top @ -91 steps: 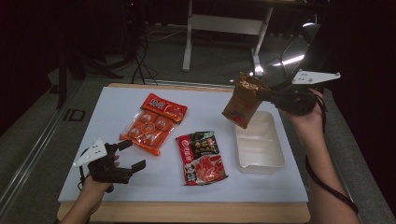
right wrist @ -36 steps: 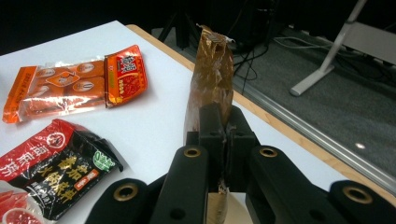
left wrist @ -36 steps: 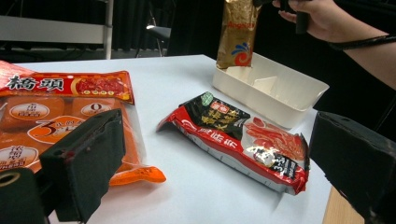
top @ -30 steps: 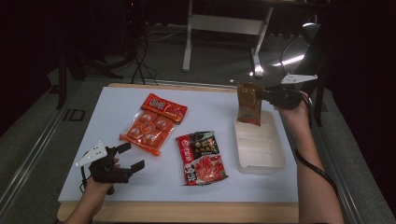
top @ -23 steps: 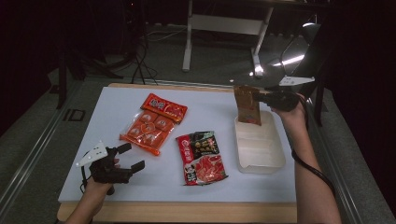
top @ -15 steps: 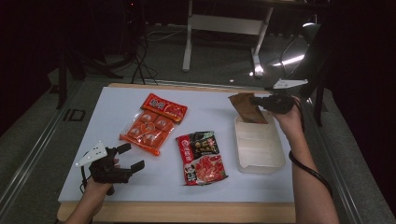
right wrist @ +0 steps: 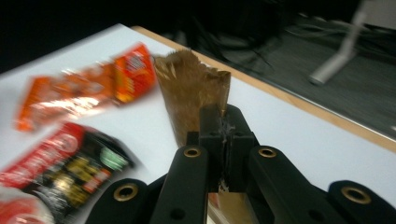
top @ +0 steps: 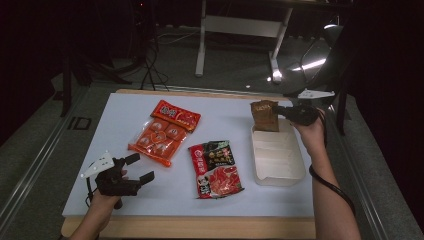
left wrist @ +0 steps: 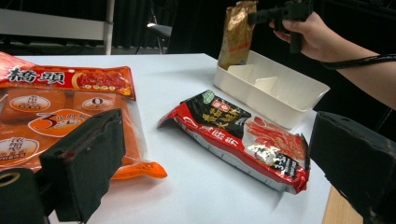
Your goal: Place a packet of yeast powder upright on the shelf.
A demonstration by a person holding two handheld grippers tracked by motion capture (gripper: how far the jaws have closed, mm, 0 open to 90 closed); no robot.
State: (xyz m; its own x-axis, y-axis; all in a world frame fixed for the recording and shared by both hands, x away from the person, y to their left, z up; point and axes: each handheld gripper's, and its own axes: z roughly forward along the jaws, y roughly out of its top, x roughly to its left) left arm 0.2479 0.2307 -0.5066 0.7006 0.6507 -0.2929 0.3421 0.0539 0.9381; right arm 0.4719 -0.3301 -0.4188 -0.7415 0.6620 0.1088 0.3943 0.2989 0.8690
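Note:
My right gripper point(top: 281, 109) is shut on the top edge of a brown snack pouch point(top: 264, 115), which hangs upright over the far end of a white divided tray point(top: 295, 170). In the right gripper view the pouch point(right wrist: 191, 95) is pinched between the closed jaws of that gripper point(right wrist: 223, 125). In the left gripper view the pouch point(left wrist: 237, 32) hangs at the tray point(left wrist: 261, 95). My left gripper point(top: 141, 167) rests open at the table's near left with nothing between its jaws.
An orange multi-pack bag point(top: 165, 131) lies at centre left. A red-and-black packet point(top: 216, 168) lies in the middle, just left of the tray. The white table has a wooden front edge point(top: 200, 226). A metal stand point(top: 240, 25) is on the floor beyond.
My right gripper has carried the brown pouch left and down from above the tray's right side to its far end, turning it upright. The left gripper has stayed put.

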